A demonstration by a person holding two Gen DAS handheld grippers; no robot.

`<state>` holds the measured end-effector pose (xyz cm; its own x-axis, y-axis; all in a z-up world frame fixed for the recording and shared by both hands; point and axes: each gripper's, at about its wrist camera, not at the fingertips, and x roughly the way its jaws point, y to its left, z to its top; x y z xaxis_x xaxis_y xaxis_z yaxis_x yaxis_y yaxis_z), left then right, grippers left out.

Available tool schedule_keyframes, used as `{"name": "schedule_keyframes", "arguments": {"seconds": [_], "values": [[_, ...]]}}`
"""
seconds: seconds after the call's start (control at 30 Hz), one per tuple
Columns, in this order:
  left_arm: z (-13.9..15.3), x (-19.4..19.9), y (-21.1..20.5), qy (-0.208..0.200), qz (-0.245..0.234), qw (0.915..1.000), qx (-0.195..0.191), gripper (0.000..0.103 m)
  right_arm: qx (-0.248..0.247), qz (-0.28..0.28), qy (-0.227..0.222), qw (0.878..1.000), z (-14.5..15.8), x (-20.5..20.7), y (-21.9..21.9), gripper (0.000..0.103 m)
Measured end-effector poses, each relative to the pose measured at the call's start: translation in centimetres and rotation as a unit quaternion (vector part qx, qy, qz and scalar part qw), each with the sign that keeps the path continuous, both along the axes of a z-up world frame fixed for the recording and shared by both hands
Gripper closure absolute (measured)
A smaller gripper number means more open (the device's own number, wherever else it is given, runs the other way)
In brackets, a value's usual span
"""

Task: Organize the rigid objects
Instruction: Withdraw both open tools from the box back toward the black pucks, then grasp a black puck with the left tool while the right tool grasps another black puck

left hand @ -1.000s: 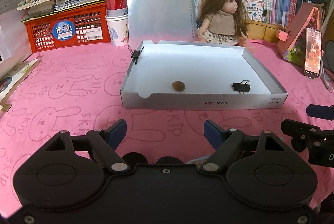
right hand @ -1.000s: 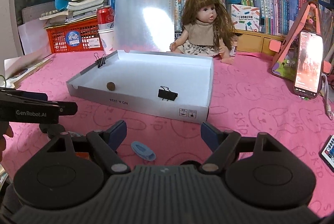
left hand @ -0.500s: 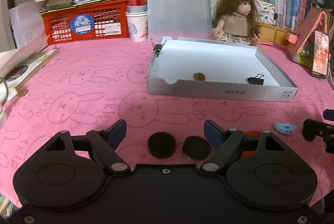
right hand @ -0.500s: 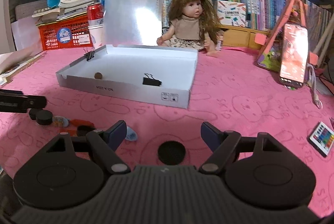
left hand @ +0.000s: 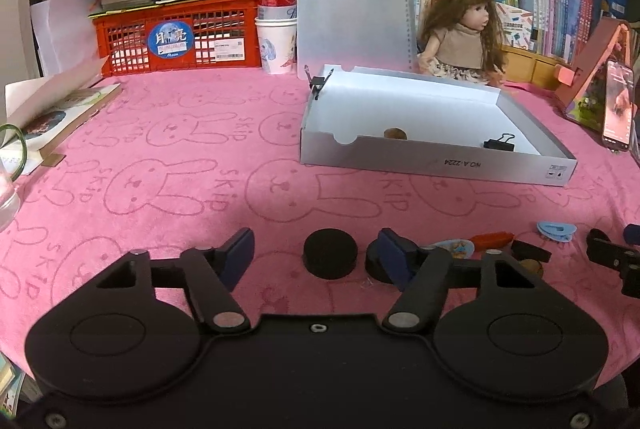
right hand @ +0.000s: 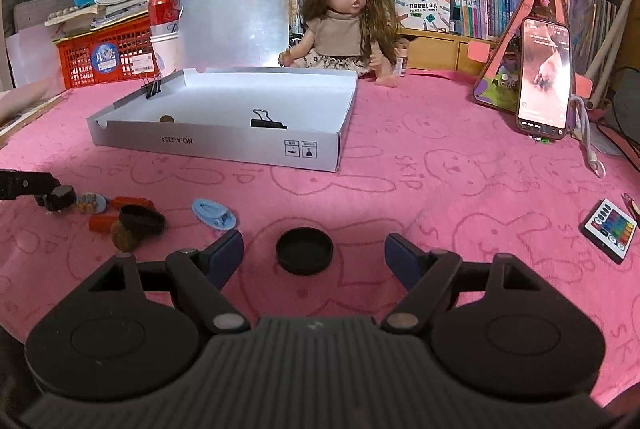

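Note:
In the left wrist view my left gripper (left hand: pixel 316 252) hovers low over the pink cloth. Its jaws are closing around a black disc (left hand: pixel 330 258), with gaps left on both sides. A second black disc (left hand: pixel 376 266) sits partly behind the right finger. My right gripper (right hand: pixel 314 251) stands open around a black round cap (right hand: pixel 304 250) without touching it. A white shallow box (left hand: pixel 436 159) holds a brown round piece (left hand: pixel 395 134) and a black binder clip (left hand: pixel 499 143).
Loose bits lie between the grippers: a blue clip (right hand: pixel 214 213), a black ring (right hand: pixel 142 219), red pieces (right hand: pixel 102 223). A doll (right hand: pixel 344 25), a clipboard (right hand: pixel 236 9) and a red crate (left hand: pixel 176 37) stand behind the box. A phone (right hand: pixel 544 77) and a remote (right hand: pixel 610 229) lie at the right.
The left gripper has drawn back from the box to the two black discs, and its jaws have narrowed. The right gripper has shifted right and lower, bringing the black cap between its fingers.

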<state>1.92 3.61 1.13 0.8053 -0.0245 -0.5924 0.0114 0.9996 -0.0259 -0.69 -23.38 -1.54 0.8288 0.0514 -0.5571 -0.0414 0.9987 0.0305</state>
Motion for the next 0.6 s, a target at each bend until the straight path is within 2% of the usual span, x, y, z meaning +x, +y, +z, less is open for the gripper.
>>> {"name": "schedule_keyframes", "arguments": {"seconds": [0.13, 0.3, 0.6], "values": [[0.2, -0.9, 0.0, -0.005, -0.004, 1.0, -0.003, 0.043, -0.005, -0.001, -0.007, 1.0, 0.0, -0.3, 0.0, 0.017], [0.3, -2.1, 0.5, -0.009, -0.003, 1.0, 0.002, 0.048, -0.006, -0.004, -0.011, 1.0, -0.2, -0.5, -0.1, 0.023], [-1.1, -1.3, 0.6, 0.009, -0.001, 1.0, 0.004, 0.053, -0.005, -0.006, -0.012, 1.0, -0.5, -0.6, -0.1, 0.028]]}}
